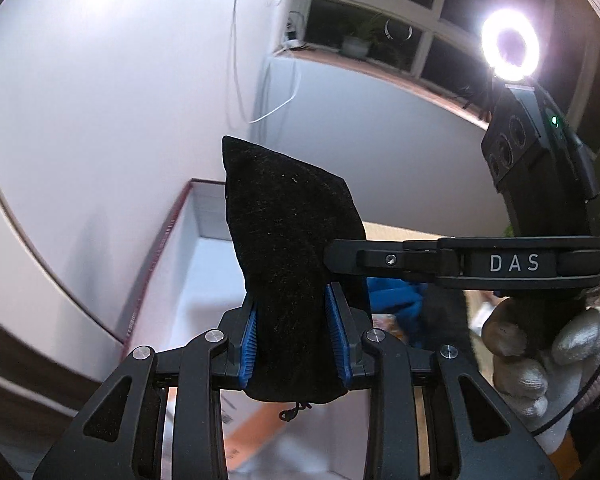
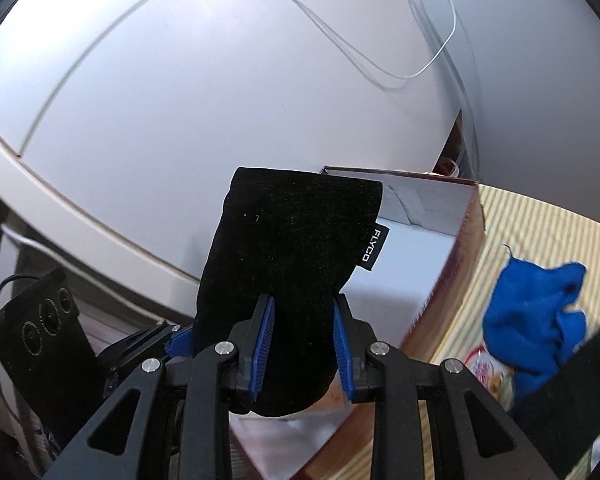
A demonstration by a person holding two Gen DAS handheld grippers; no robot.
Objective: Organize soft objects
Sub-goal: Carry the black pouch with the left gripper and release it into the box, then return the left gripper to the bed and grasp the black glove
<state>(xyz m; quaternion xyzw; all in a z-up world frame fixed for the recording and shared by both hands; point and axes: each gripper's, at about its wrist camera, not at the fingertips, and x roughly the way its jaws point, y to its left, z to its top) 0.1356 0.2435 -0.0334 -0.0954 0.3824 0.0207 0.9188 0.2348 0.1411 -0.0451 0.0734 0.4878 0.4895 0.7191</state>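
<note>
Left wrist view: the left tool [image 1: 296,336] has its blue pads clamped on both sides of a black velvet pouch [image 1: 288,248], which sticks up ahead of the fingers, over an open white box [image 1: 188,248]. The right tool [image 1: 340,258] comes in from the right and pinches the pouch's edge, held by a gloved hand [image 1: 540,356].

Right wrist view: the right tool [image 2: 303,340] is nipped onto the same pouch [image 2: 288,248], FLYCO tag [image 2: 374,250] showing. A blue cloth [image 2: 536,328] lies off right on a striped surface [image 2: 540,232].
</note>
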